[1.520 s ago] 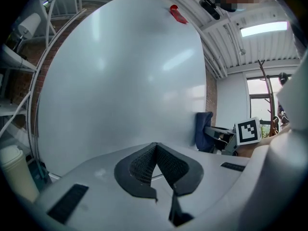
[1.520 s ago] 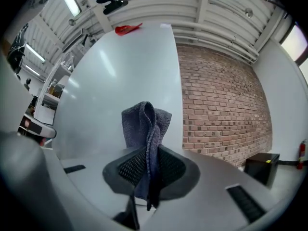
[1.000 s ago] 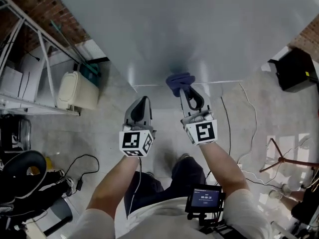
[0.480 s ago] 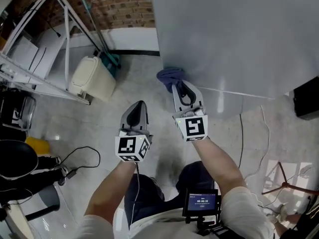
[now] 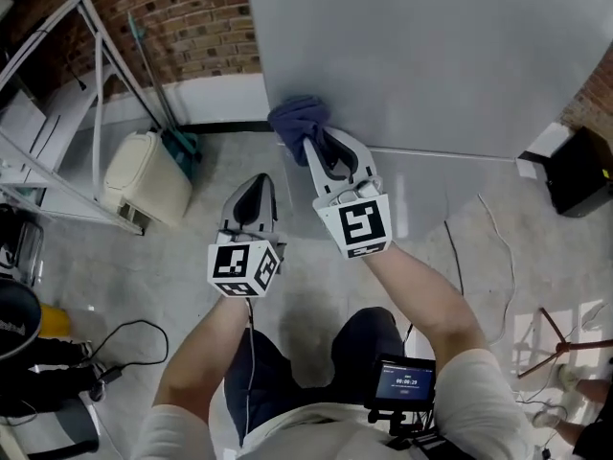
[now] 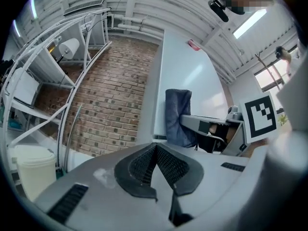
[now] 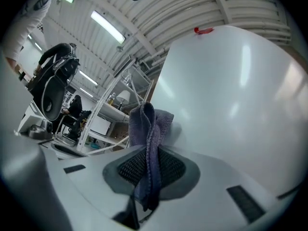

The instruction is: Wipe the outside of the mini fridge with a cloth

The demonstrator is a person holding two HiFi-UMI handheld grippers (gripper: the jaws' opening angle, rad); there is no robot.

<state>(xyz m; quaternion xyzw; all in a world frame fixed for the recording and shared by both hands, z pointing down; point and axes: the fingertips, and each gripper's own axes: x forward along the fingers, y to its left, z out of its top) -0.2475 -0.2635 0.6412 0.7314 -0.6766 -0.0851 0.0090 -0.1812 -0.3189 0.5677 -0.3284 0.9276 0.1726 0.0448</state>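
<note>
The person's right gripper (image 5: 308, 145) is clamped on a dark blue, soft woven cloth (image 5: 295, 118). In the right gripper view the black ribbed pads (image 7: 169, 169) of that gripper (image 7: 148, 154) close on a folded strip of the cloth (image 7: 147, 129). The strip's upper part stands up in a bunch past the tips, and a short tail hangs back toward the camera.

The bunch lies against the pale grey, smooth-sided mini fridge (image 5: 431, 56), close to that face's left edge in the head view. The glossy face of the fridge (image 7: 231, 90) fills the right of the right gripper view, and the cloth appears to touch it (a soft shadow sits just beside the fold).

The left gripper (image 5: 261, 182) is beside the right one and a little farther from the fridge, over the grey concrete floor (image 5: 172, 276). In its own view its jaws (image 6: 155, 149) are pressed together with nothing between them. Beyond them that view shows the cloth (image 6: 177, 114) draped over the tips of the right gripper (image 6: 211, 128), against the fridge's corner (image 6: 159, 90).

To the left of the fridge stands a red brick wall (image 5: 182, 17). In front of it are a white metal shelving frame (image 5: 96, 94) and a cream plastic lidded bin (image 5: 144, 175) lying on the floor. A black cable (image 5: 124, 338) curls near the person's left forearm, and a small black screen (image 5: 404, 383) sits at the person's chest.
</note>
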